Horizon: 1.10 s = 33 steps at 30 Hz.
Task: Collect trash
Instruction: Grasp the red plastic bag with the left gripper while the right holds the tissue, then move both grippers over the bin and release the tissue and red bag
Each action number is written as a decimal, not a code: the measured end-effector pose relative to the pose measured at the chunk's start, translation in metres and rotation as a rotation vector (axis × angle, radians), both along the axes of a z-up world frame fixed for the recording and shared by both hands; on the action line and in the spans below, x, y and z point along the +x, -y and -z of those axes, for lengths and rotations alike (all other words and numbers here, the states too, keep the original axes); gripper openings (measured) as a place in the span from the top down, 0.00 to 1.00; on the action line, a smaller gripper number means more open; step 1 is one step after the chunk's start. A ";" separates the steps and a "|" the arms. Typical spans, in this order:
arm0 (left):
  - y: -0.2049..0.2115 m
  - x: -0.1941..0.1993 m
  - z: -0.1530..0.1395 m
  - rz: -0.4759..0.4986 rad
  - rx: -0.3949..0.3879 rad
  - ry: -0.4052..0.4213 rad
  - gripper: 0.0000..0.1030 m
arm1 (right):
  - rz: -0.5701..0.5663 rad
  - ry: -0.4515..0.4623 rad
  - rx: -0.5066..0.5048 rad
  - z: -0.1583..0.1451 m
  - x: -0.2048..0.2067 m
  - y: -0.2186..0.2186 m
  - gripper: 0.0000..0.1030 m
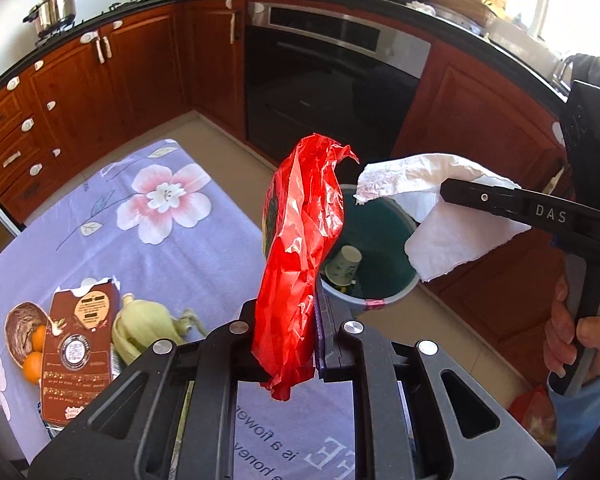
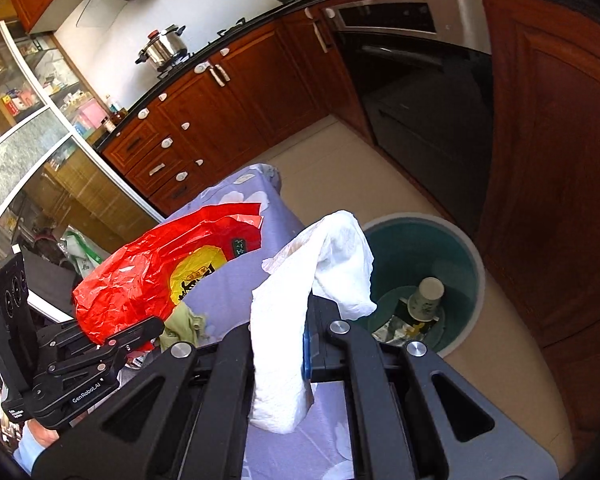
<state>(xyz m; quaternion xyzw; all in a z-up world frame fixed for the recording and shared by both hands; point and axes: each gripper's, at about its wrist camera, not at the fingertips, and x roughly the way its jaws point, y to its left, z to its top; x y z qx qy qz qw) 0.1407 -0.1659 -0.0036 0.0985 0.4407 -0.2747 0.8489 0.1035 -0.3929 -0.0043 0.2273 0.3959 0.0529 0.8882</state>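
Crinkled glossy red plastic bag point(image 1: 300, 248), soft creased white tissue point(image 2: 284, 336), round teal bin point(image 2: 460, 248)

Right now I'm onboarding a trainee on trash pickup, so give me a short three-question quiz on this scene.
1. True or false: the left gripper is shut on the red plastic bag.
2. What does the right gripper hold? A) paper cup B) white paper towel C) orange
3. What stands upside down inside the green bin?

Key:
1. True.
2. B, the white paper towel.
3. A paper cup, beside a crumpled wrapper.
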 end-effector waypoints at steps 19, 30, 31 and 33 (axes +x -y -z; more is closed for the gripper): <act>0.054 0.027 0.051 0.053 0.021 -0.119 0.86 | 0.045 -0.201 0.094 0.086 0.034 0.054 0.76; 0.069 0.047 0.070 0.061 0.019 -0.165 0.86 | 0.066 -0.211 0.163 0.100 0.056 0.061 0.27; 0.071 0.048 0.072 0.063 0.017 -0.168 0.86 | 0.066 -0.216 0.163 0.100 0.059 0.061 0.27; 0.073 0.048 0.074 0.067 0.016 -0.173 0.86 | 0.071 -0.216 0.163 0.100 0.061 0.061 0.27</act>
